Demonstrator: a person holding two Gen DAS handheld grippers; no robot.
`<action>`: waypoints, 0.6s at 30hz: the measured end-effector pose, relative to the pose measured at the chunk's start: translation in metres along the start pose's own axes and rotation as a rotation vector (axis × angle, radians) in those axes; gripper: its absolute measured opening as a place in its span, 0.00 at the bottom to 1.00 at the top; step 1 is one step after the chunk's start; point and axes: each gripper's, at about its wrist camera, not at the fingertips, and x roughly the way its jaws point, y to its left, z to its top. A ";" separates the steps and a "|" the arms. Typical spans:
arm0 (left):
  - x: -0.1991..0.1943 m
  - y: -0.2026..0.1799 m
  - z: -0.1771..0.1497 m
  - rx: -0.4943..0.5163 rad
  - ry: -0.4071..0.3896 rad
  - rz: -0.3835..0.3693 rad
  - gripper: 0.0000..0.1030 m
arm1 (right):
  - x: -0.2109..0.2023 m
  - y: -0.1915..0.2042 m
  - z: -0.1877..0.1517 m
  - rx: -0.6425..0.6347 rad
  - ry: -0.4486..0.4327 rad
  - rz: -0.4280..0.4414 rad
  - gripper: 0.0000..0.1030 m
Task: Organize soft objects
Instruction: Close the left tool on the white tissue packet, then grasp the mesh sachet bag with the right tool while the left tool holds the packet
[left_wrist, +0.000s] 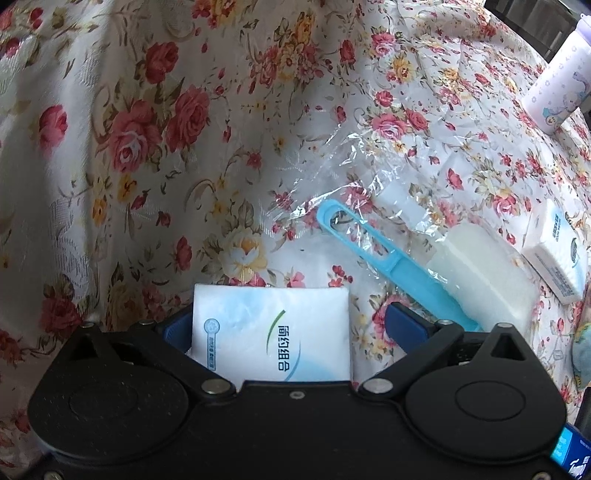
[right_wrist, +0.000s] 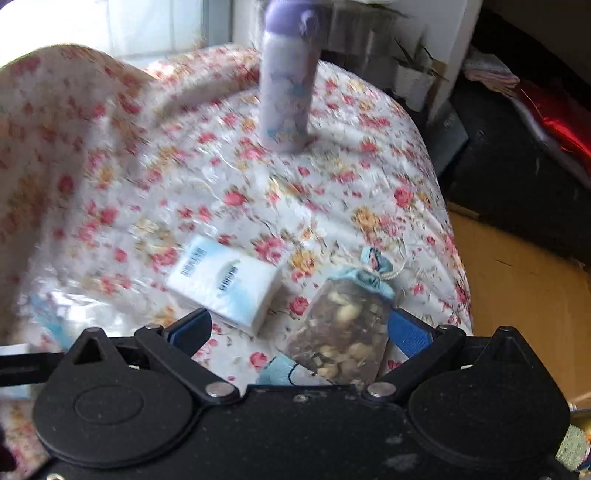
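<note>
Between the wide-open left tongs (left_wrist: 275, 326), low in the left wrist view, a white tissue pack (left_wrist: 273, 332) lies on the floral cloth (left_wrist: 155, 155), the right pad clear of it; a blue-handled sponge brush (left_wrist: 417, 269) in clear wrap lies at right. Only the blurred right wrist view shows the right tongs (right_wrist: 299, 328), also open, over a mesh sachet (right_wrist: 347, 328), another tissue pack (right_wrist: 225, 282) beside it, and a purple bottle (right_wrist: 286, 85) upper centre.

At bottom centre the left gripper (left_wrist: 275, 326) stands wide open around a tissue pack (left_wrist: 271, 332) lying on the floral cloth (left_wrist: 147, 147); to the right lie a plastic-wrapped blue-handled sponge brush (left_wrist: 424, 266) and a second tissue pack (left_wrist: 557, 254)
</note>
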 end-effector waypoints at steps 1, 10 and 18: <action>0.000 0.000 0.000 -0.001 0.000 -0.001 0.96 | 0.004 -0.002 0.000 0.024 0.002 -0.019 0.99; -0.001 0.003 -0.001 0.000 -0.012 0.002 0.96 | 0.027 -0.022 0.009 0.120 0.091 -0.054 0.99; -0.001 0.001 -0.001 0.003 -0.025 0.004 0.96 | 0.027 -0.019 0.011 0.133 0.113 -0.008 0.44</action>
